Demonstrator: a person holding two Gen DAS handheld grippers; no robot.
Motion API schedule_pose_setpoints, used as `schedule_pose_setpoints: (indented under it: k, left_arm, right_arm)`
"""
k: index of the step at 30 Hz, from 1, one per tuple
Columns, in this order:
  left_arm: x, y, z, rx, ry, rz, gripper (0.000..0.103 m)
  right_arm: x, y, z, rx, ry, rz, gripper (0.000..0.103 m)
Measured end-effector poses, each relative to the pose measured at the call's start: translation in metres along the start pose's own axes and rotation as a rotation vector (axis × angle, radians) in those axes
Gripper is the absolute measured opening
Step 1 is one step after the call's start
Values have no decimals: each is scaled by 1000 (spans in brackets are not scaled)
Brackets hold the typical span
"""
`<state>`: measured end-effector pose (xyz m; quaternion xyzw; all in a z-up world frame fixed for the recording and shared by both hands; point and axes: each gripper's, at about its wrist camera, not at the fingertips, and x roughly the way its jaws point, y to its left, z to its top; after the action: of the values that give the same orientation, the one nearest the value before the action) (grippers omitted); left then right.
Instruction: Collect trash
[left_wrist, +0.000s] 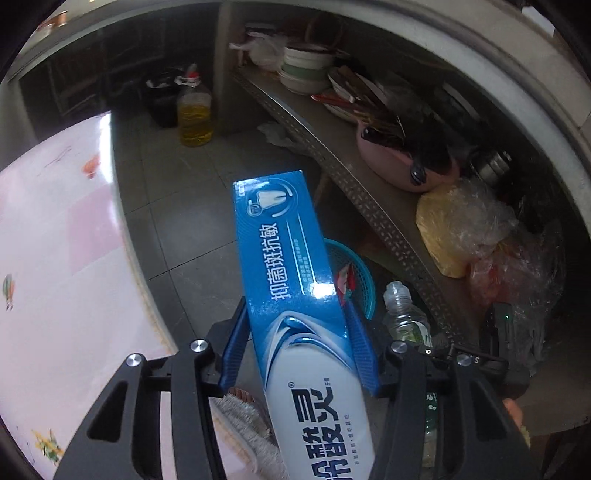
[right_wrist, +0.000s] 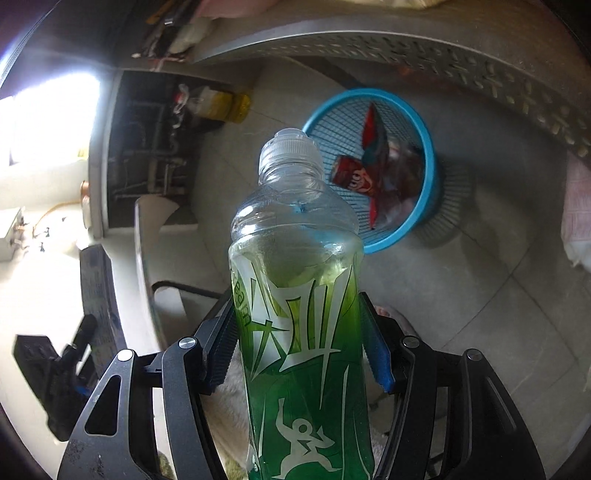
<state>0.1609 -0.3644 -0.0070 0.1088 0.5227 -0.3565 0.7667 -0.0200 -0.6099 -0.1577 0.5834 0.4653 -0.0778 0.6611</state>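
My left gripper (left_wrist: 297, 332) is shut on a blue and white toothpaste box (left_wrist: 284, 258), which sticks out forward over the floor. Behind the box's right edge, part of a blue plastic basket (left_wrist: 364, 280) shows on the floor. My right gripper (right_wrist: 301, 325) is shut on a clear plastic bottle with a green label (right_wrist: 295, 295), cap pointing away. Beyond the bottle's cap lies the same blue basket (right_wrist: 428, 155) with a red can (right_wrist: 349, 173) and red wrappers inside. In the left wrist view, the bottle (left_wrist: 402, 314) and the right gripper's black frame appear at the lower right.
A metal shelf (left_wrist: 369, 206) with bowls, a pink pot and bagged goods runs along the right. A yellow oil jug (left_wrist: 195, 110) stands on the tiled floor (left_wrist: 177, 206) near a dark bin. A table with a pink flowered cloth (left_wrist: 55, 258) is at the left.
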Motion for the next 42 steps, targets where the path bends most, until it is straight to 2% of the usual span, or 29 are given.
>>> schedule_pose_setpoints:
  k: [3, 4, 5, 7, 11, 16, 21, 24, 26, 29, 32, 34, 38, 42]
  left_arm:
    - [57, -26, 28, 48, 98, -23, 52]
    - [75, -33, 35, 62, 125, -22, 63]
    - [88, -37, 40, 73, 137, -7, 72]
    - [106, -37, 46, 60, 140, 65, 73]
    - [104, -20, 40, -54, 155, 16, 73]
    - [68, -1, 21, -64, 98, 0, 73]
    - [11, 12, -4, -35, -1, -37, 73]
    - [-30, 22, -25, -17, -82, -61, 77]
    - [-59, 31, -42, -16, -143, -64, 82]
    - [-102, 47, -77, -36, -242, -57, 88]
    - [-139, 63, -114, -104, -328, -10, 97]
    - [-159, 73, -136, -155, -369, 21, 97]
    - [-185, 92, -175, -263, -408, 118, 97]
    - [-201, 104, -208, -331, -426, 222, 97]
  right_arm:
    - [17, 0, 29, 23, -27, -22, 59]
    - [25, 0, 40, 30, -35, -41, 62]
    - [34, 0, 50, 33, -36, -56, 64]
    - [49, -3, 64, 40, -28, -84, 67]
    - [61, -5, 65, 33, -42, -109, 66]
    - [59, 0, 43, -53, -75, -183, 66]
    - [38, 13, 4, -183, -142, -255, 66]
    - [15, 30, -30, -305, -179, -278, 66]
    - [1, 49, -58, -422, -203, -300, 67]
    - [-17, 82, -105, -632, -244, -318, 75]
    - [-31, 113, -149, -818, -297, -313, 85]
    - [-37, 134, -178, -928, -350, -309, 94]
    - [-34, 162, -223, -1077, -447, -312, 95]
    - [-30, 177, -255, -1139, -513, -321, 95]
